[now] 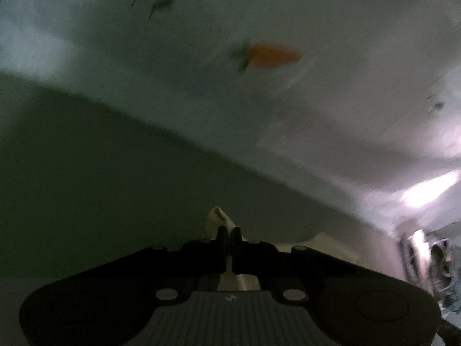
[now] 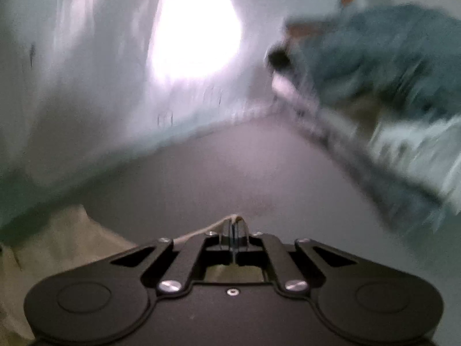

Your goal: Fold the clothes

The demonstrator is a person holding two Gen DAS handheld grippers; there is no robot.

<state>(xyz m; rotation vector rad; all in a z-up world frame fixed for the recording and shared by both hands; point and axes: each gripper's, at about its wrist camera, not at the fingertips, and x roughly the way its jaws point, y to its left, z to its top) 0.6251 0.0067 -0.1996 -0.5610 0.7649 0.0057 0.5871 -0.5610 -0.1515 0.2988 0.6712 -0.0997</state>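
Where both sets of jaws meet: left gripper and right gripper clamped (fully) on pale cloth, its edge pinched between the fingertips.

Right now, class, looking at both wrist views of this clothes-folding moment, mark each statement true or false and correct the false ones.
1. The left gripper is shut on pale cream cloth. True.
2. The right gripper stands wide open and empty. False: it is shut, pinching a cream fabric edge.
3. The white printed sheet carries an orange carrot motif. True.
4. The crumpled garment in the right wrist view is bright red. False: it is blue-grey.
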